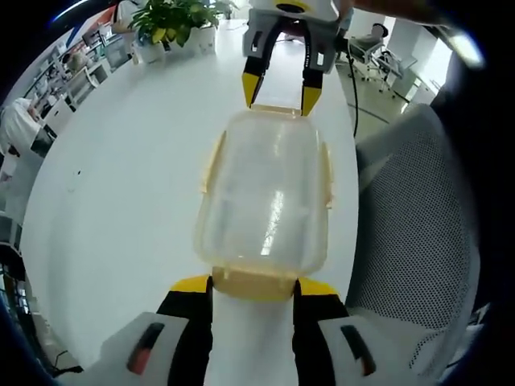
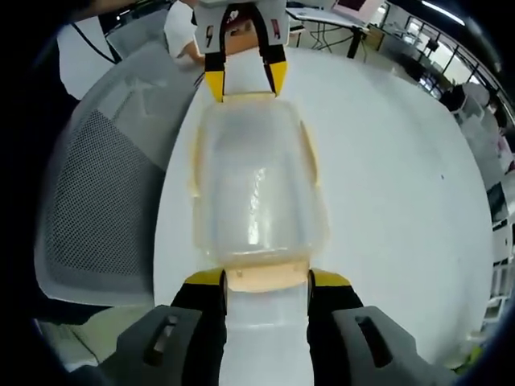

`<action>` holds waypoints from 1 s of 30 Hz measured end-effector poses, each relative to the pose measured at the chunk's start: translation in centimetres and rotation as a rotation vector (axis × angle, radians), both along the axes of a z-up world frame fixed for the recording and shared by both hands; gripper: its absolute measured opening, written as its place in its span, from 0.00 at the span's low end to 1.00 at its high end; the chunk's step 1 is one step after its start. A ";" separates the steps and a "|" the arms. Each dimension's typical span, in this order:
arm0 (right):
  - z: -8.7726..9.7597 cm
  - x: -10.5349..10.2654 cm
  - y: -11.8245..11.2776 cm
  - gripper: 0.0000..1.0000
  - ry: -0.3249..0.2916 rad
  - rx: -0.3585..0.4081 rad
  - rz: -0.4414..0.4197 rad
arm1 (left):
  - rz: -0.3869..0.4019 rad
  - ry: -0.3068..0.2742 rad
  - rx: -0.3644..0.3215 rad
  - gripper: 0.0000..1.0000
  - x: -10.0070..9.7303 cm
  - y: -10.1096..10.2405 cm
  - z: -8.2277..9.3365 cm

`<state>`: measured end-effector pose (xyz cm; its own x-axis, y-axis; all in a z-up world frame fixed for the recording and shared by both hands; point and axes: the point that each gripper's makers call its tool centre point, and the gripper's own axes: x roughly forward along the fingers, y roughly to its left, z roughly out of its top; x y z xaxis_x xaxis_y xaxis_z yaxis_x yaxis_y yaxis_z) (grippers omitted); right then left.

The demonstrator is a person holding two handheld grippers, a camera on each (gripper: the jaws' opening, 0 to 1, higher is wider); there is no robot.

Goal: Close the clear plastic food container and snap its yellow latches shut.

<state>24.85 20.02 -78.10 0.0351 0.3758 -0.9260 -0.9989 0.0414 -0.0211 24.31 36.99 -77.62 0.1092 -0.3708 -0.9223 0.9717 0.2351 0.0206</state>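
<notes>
Lying near the white table's (image 1: 121, 185) chair-side edge: clear container (image 1: 265, 201), lid on, light, rigid, slippery. Bracketing its end latches (image 2: 265, 277): left gripper (image 1: 253, 293) and right gripper (image 2: 265, 285), jaws spread, pressing there

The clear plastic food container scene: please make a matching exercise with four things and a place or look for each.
Things:
1. clear plastic food container
2. left gripper
3. potted plant
4. mesh office chair

Descriptions:
a. green leaves, far end of the table
b. grey, beside the table edge
c. jaws at the near yellow latch
d. lid on, lying between both grippers

Pairs: 1-d, 2-c, 3-a, 4-b
</notes>
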 end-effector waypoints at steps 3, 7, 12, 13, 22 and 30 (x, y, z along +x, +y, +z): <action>-0.2 -0.1 -0.6 0.35 0.002 -0.011 0.004 | 0.002 0.006 -0.014 0.33 -0.2 -0.6 0.2; -0.2 0.0 -1.2 0.35 -0.001 -0.010 0.003 | 0.002 0.003 -0.021 0.33 -0.2 -1.2 0.2; -0.1 -0.1 -1.9 0.35 -0.004 -0.012 -0.003 | -0.006 0.002 -0.028 0.33 0.0 -1.9 0.1; -0.1 -0.1 -2.0 0.35 -0.004 -0.013 -0.004 | -0.007 0.002 -0.027 0.33 0.0 -2.1 0.0; 0.1 0.0 -3.6 0.36 -0.016 -0.021 -0.009 | -0.011 -0.005 -0.048 0.33 0.1 -3.5 0.1; -0.2 0.0 -4.9 0.35 -0.021 -0.038 -0.012 | -0.019 -0.009 -0.053 0.33 0.1 -5.0 -0.1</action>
